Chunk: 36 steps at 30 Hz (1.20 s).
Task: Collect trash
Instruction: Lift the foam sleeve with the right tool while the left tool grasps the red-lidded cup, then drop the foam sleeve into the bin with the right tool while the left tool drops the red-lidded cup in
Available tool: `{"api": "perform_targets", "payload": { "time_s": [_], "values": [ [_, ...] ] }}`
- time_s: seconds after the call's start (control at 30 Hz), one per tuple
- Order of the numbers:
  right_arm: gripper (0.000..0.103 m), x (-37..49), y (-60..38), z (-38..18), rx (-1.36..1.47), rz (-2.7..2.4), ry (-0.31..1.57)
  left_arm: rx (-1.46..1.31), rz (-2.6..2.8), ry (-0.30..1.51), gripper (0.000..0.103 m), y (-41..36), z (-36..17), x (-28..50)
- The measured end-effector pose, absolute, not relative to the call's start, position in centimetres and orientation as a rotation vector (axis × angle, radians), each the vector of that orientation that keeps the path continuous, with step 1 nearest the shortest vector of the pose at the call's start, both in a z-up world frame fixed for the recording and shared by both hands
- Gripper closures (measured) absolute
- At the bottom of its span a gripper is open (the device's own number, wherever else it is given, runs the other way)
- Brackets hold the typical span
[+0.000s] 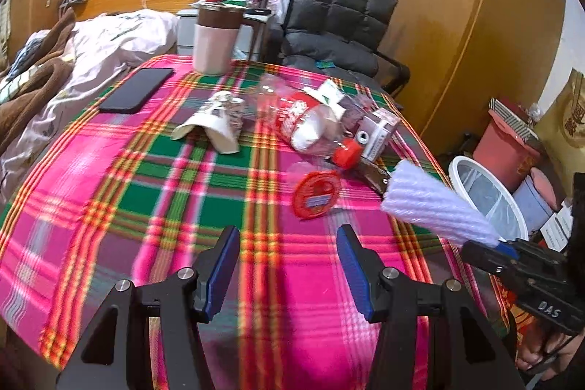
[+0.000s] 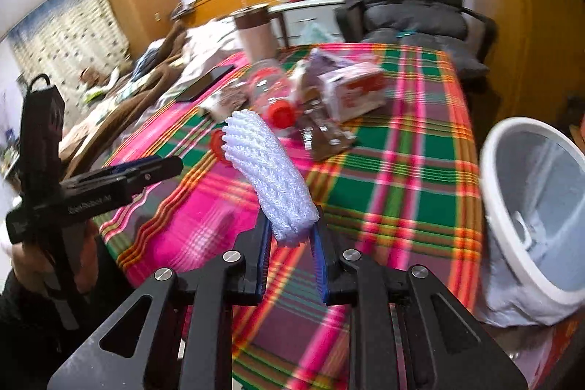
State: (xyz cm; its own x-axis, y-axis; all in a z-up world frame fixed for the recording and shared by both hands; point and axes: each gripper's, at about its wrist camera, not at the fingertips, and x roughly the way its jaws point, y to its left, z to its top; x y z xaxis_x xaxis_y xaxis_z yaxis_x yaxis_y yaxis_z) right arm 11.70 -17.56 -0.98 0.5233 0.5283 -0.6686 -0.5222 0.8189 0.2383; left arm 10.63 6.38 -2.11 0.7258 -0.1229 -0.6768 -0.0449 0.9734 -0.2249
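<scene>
A white foam net sleeve (image 2: pixel 268 170) sticks up out of my right gripper (image 2: pixel 292 225), whose blue pads are shut on its lower end. In the left wrist view the same sleeve (image 1: pixel 435 203) hangs over the table's right edge, held by the right gripper (image 1: pixel 508 245). A white bin (image 2: pixel 491 192) with a liner stands just right of the table, its rim (image 1: pixel 453 170) beside the sleeve. My left gripper (image 1: pixel 288 233) is open above the plaid cloth with nothing between its fingers. Ahead of it lie a red lid (image 1: pixel 316 194), a clear bottle (image 1: pixel 307 119) with a red cap, a crumpled paper cup (image 1: pixel 215 119) and a small carton (image 1: pixel 380 132).
A black phone (image 1: pixel 137 90) and a pink tumbler (image 1: pixel 215 39) sit at the far left of the table. A bed with blankets (image 1: pixel 91 61) borders the left side, a dark chair (image 1: pixel 336 24) the far side. Red and pale buckets (image 1: pixel 512 152) stand behind the bin.
</scene>
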Motion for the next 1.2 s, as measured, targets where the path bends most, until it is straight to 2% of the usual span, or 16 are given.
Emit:
{"api": "perform_targets", "payload": {
  "time_s": [0.1,0.2,0.47,0.53,0.57,0.6,1.2],
  "values": [
    [0.080,12.2,-18.2,-1.0,0.029,0.593,0.796,-0.223,-0.046,0.770,0.047,5.5,-2.5,12.2],
    [0.080,12.5,-18.5,-0.9,0.045,0.567,0.786,-0.221,-0.044,0.782,0.040,4.7,-3.0,13.9],
    [0.080,13.5,-19.1,-1.3,0.051,0.531,0.791,-0.244,0.011,0.835,0.040,4.1,-4.9,17.9],
    [0.080,13.5,-19.4,-1.5,0.054,0.526,0.794,-0.242,0.019,0.843,0.045,4.2,-5.0,18.2],
    [0.080,13.5,-19.5,-1.5,0.056,0.523,0.795,-0.238,0.024,0.848,0.055,4.1,-5.1,18.3],
    [0.080,13.5,-19.6,-1.6,0.059,0.521,0.797,-0.237,0.022,0.848,0.061,4.1,-5.1,18.4],
    [0.080,11.7,-21.3,-0.1,0.072,0.457,0.744,-0.194,-0.088,0.786,0.061,1.5,-2.0,12.9]
  ]
}}
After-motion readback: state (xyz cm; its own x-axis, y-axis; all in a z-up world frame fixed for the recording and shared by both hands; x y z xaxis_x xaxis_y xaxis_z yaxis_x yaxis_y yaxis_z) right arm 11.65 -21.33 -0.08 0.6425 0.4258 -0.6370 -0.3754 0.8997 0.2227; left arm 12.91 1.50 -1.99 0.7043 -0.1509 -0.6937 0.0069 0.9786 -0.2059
